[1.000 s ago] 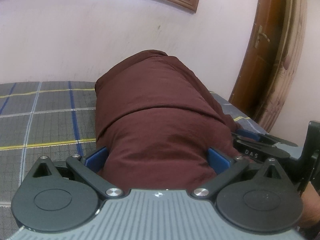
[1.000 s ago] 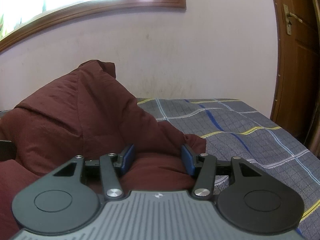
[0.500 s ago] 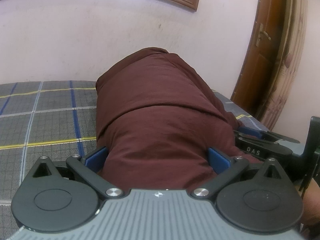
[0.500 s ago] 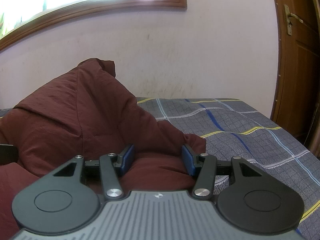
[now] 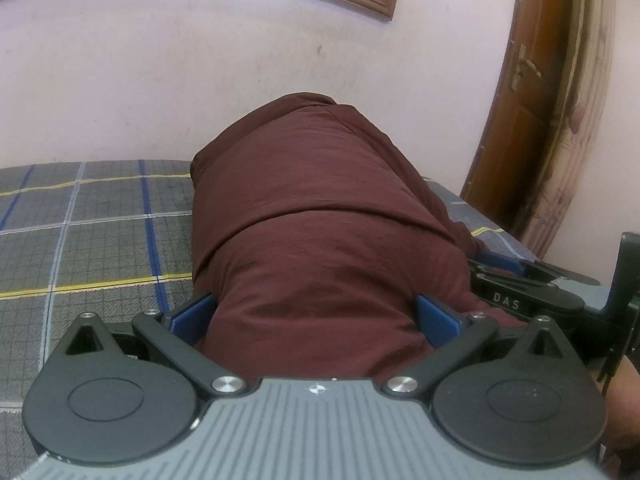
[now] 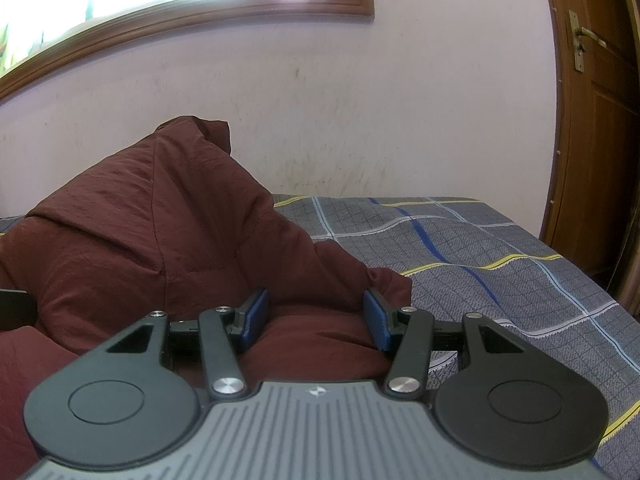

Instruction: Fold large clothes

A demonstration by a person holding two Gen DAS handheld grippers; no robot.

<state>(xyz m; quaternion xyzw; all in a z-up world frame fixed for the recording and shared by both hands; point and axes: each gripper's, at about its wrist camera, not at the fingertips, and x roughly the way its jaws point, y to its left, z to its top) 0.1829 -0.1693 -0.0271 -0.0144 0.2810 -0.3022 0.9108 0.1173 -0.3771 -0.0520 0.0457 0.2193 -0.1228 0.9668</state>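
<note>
A dark maroon garment lies heaped on the bed, rising to a peak in front of the wall. My left gripper is open wide, and the bulk of the cloth fills the gap between its blue pads. In the right wrist view the same garment piles up to the left. My right gripper is open about halfway at the garment's right-hand edge, with a fold of cloth lying between and under its fingers. The inner faces of its pads show bare. The right gripper also appears beside the cloth in the left wrist view.
The bed has a grey plaid sheet with blue, white and yellow lines. A pale wall stands behind it, with a wood-framed window above. A brown wooden door stands at the right. A person's hand shows at the lower right.
</note>
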